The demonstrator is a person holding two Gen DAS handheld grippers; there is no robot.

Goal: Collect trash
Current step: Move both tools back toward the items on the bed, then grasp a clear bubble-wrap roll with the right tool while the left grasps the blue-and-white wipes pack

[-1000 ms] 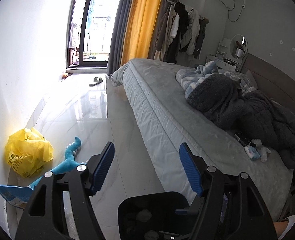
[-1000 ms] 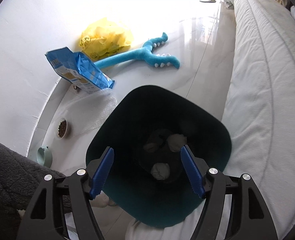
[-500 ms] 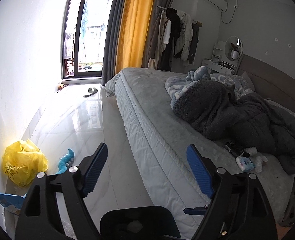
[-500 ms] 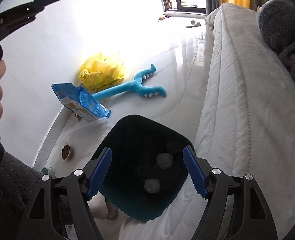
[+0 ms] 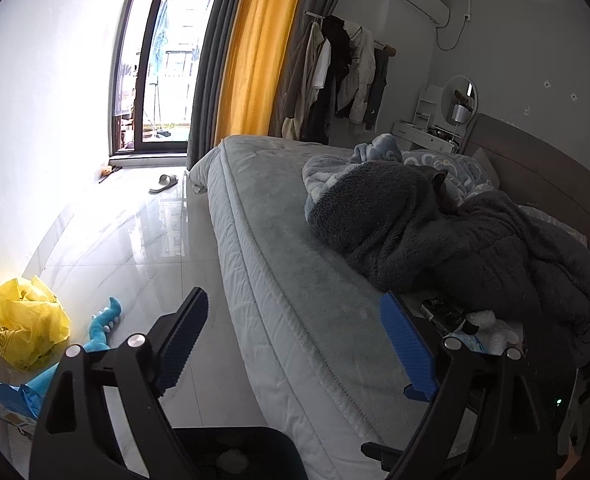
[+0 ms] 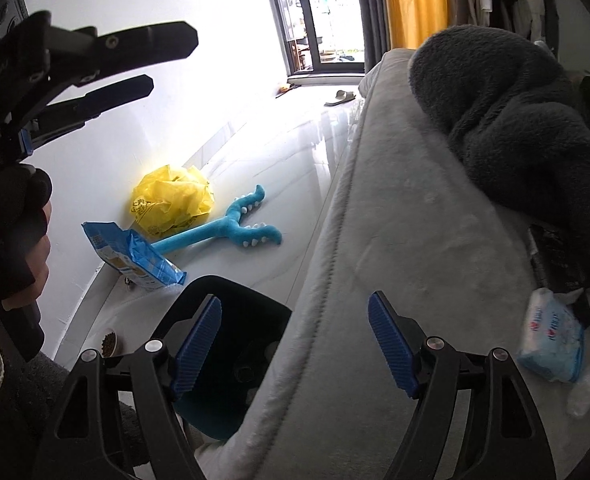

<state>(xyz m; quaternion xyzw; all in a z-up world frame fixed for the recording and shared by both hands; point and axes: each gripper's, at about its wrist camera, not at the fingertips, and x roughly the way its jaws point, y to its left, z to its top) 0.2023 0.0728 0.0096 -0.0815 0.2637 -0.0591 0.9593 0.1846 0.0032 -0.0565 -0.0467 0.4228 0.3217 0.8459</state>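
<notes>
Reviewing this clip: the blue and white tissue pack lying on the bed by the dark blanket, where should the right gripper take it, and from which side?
Judging from the right wrist view, grip the tissue pack across its narrow width, at mid-body, coming from above. It lies flat on the bed and looks soft. The right gripper, jaws opening and empty, sits left of it.

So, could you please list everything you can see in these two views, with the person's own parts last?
trash bin: one, black, floor beside bed
bed: one, grey cover
blanket: one, dark grey, heaped on bed
tissue pack: one, pale blue, on bed
plastic bag: one, yellow, by wall
plush toy: one, blue, on floor
snack bag: one, blue, by wall
slipper: one, grey, near window
curtain: one, yellow
left gripper: opening, nothing between fingers
right gripper: opening, nothing between fingers
hand: one, holding left gripper
</notes>
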